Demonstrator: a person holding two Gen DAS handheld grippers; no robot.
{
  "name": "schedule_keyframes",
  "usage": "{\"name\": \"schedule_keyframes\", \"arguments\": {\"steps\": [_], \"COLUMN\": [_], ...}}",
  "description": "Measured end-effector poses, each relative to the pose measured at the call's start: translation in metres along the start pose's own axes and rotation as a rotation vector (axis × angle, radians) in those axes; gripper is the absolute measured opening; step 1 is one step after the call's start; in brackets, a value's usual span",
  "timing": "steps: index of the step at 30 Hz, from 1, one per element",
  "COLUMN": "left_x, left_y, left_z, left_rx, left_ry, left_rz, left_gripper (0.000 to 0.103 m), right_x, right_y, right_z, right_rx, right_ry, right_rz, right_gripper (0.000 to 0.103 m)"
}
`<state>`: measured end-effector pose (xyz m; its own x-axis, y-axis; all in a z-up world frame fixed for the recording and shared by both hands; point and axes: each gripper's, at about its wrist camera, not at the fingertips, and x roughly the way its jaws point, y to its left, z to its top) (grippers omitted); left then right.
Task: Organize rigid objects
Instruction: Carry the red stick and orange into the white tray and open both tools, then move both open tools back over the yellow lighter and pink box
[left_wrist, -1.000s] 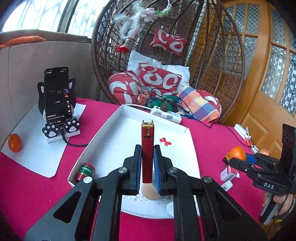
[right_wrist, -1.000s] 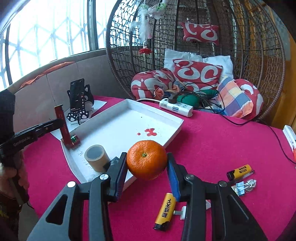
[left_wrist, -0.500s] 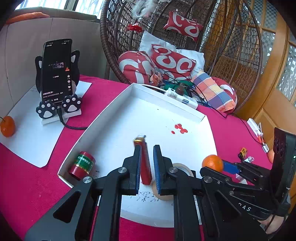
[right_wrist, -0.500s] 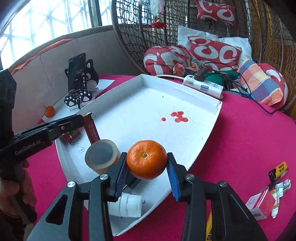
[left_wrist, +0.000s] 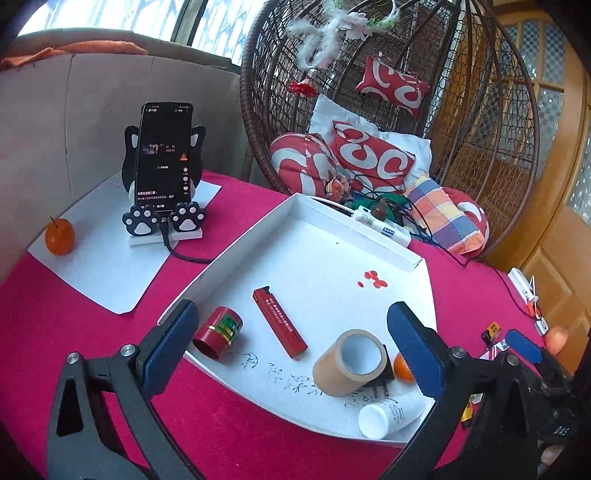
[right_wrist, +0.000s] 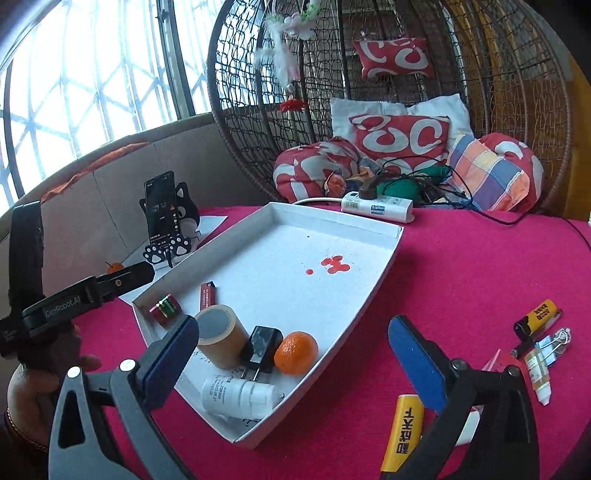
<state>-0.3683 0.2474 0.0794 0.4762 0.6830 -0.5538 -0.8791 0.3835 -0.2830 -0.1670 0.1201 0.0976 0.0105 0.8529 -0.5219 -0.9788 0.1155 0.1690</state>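
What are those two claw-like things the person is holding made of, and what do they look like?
Each is a handheld black plastic tool with two angled fingers joined by silver bolts. The left gripper and right gripper both carry blue ribbed pads on the inner faces. White lettering marks the bodies. A beaded bracelet circles the left wrist.

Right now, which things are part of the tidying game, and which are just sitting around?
Part of the tidying:
white cardboard tray
round orange mandarin in the tray
flat red lighter
tan tape roll
white plastic bottle
yellow lighter on the cloth

Just sitting around:
black phone on its cat stand
white power strip
wicker hanging chair
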Motion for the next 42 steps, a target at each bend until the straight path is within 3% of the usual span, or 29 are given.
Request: {"name": "schedule_keyframes", "arguments": {"steps": [6,13,17,22,26,30,37,39,42], "left_x": [-0.013,-0.018,-0.01,0.003,0.021,0.045,0.072,0.075,0.077], "left_y": [-0.031,-0.083,-0.121,-0.175,-0.205,-0.217,-0.228,-0.228,-0.223], "left_z": [-0.001,-0.017,-0.039,-0.084,-0.114,-0.127,-0.132,-0.131,-0.129], "left_rx": [0.08,0.208,0.288,0.395,0.507,0.546,0.619,0.618,0.588], "left_ry": [-0.013,0.02,0.1,0.299,0.363,0.43,0.427,0.42,0.435], "left_rz": [-0.049,-0.164,-0.245,-0.399,-0.336,-0.299,-0.168,-0.159,-0.202], "left_gripper": [0.103,0.103,0.103,0.103,0.103,0.103,0.103,0.102,0.093], "right_x": [-0.048,-0.1,-0.111,-0.116,-0.121,-0.121,-0.121,-0.121,-0.118], "right_y": [-0.021,-0.087,-0.124,-0.162,-0.188,-0.2,-0.209,-0.211,-0.21], "right_z": [0.003,0.0,-0.013,-0.041,-0.064,-0.077,-0.081,-0.082,-0.08], "right_rx": [0.008,0.179,0.269,0.355,0.441,0.479,0.503,0.497,0.474], "right_ry": [-0.118,-0.234,-0.23,-0.194,-0.164,-0.145,-0.141,-0.137,-0.122], "right_rz": [-0.086,-0.202,-0.266,-0.333,-0.367,-0.377,-0.362,-0.359,-0.326], "right_gripper": [0.103,0.103,0.103,0.103,0.103,0.103,0.103,0.103,0.103]}}
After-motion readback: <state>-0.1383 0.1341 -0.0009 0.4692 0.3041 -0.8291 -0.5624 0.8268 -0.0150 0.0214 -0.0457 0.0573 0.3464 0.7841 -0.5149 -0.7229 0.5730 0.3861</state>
